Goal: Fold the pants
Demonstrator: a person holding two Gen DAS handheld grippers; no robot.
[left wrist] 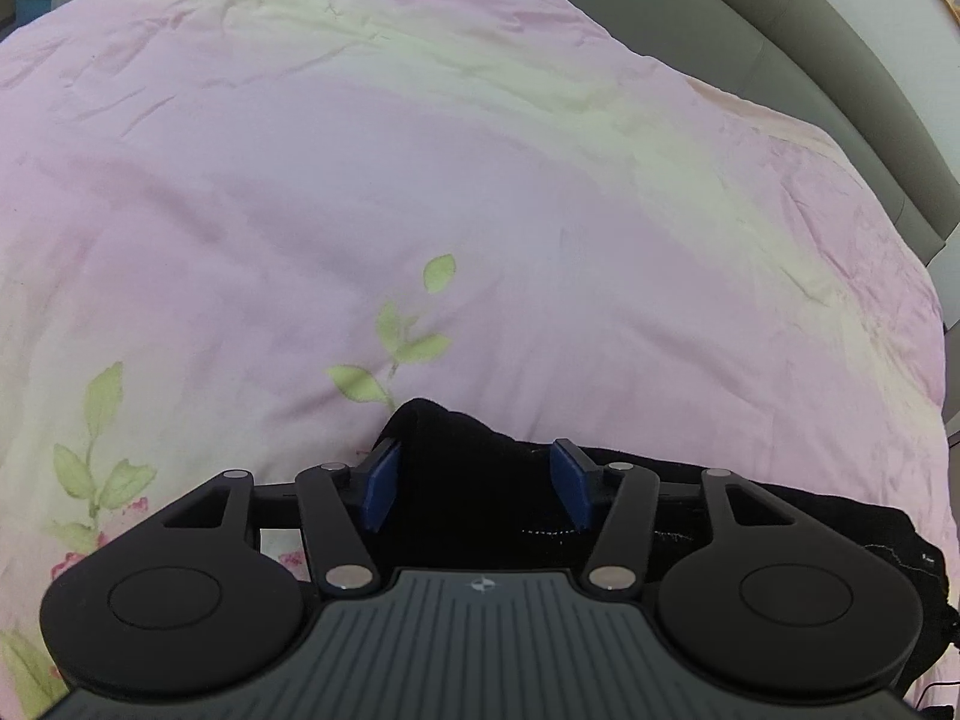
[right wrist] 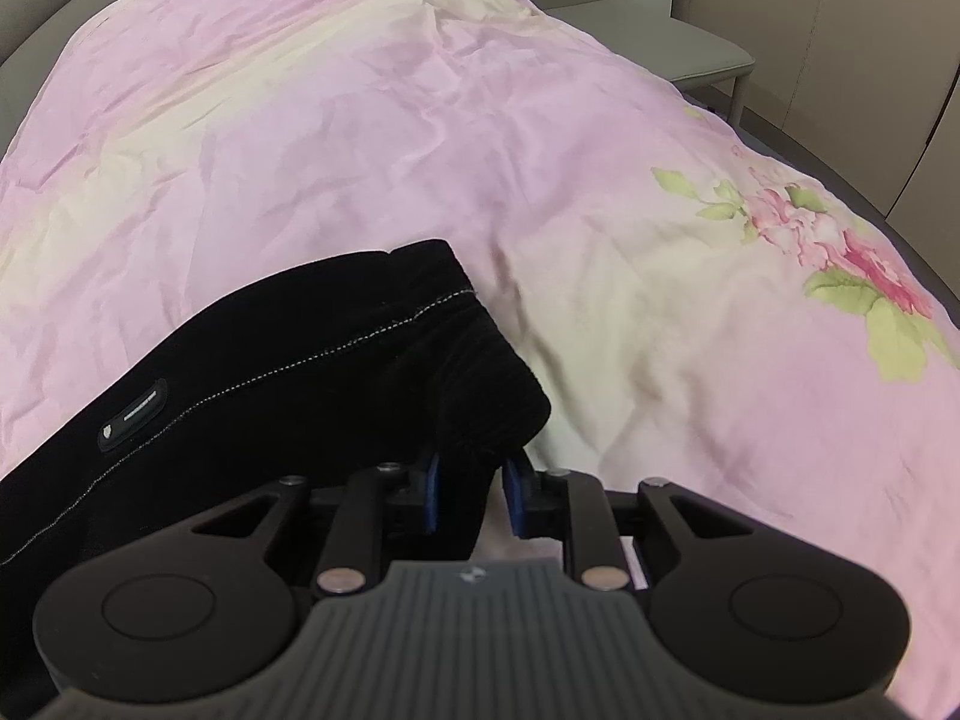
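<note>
Black pants [right wrist: 288, 372] lie on a pink floral bedspread [right wrist: 420, 138]. In the right wrist view they show a white stitched seam and a small label. My right gripper [right wrist: 471, 489] is closed on a ribbed edge of the pants, with black cloth pinched between its blue pads. In the left wrist view the pants [left wrist: 474, 468] bunch up between the fingers of my left gripper [left wrist: 474, 480]. Its blue pads stand wide apart with the cloth between them.
The bedspread [left wrist: 420, 180] covers the whole bed. A grey padded headboard [left wrist: 810, 48] runs along the upper right of the left wrist view. A grey chair [right wrist: 678, 42] and beige cabinet doors [right wrist: 840, 60] stand beyond the bed.
</note>
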